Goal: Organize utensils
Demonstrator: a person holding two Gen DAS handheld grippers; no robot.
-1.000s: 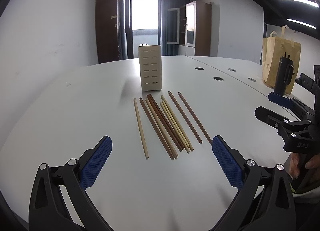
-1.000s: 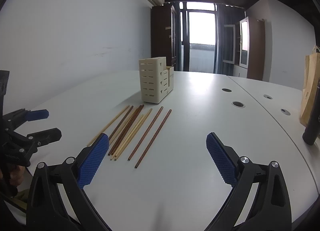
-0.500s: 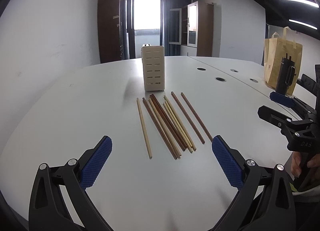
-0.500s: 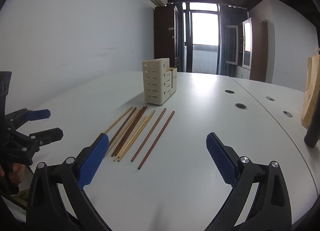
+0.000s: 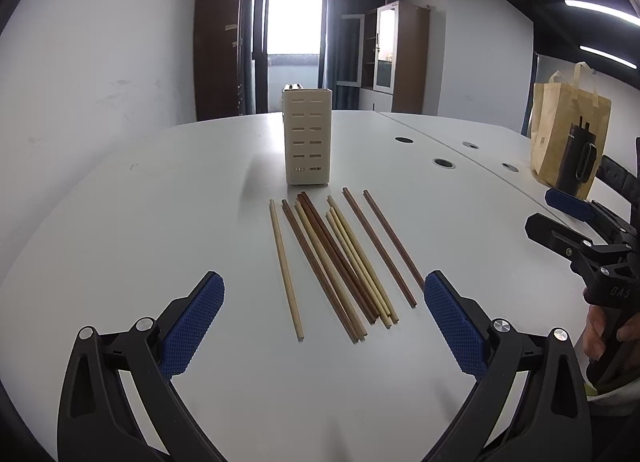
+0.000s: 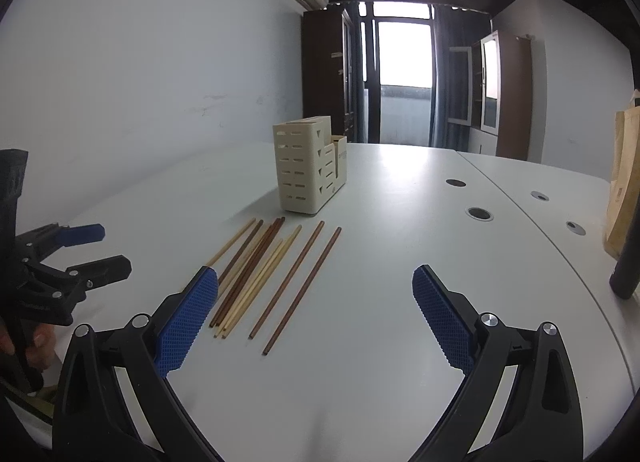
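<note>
Your left gripper [image 5: 324,298] and right gripper [image 6: 316,294], both spread and empty, face chopsticks [image 5: 340,258] fanned mid-tabletop before the holder [image 5: 307,136], within easy reach.

The pale letters "DAS" are seen printed on the black body of the right gripper [image 5: 560,218] at the right edge of the left wrist view, while a small dark mark on the tan bag [image 5: 560,130] is too small to be read.
</note>
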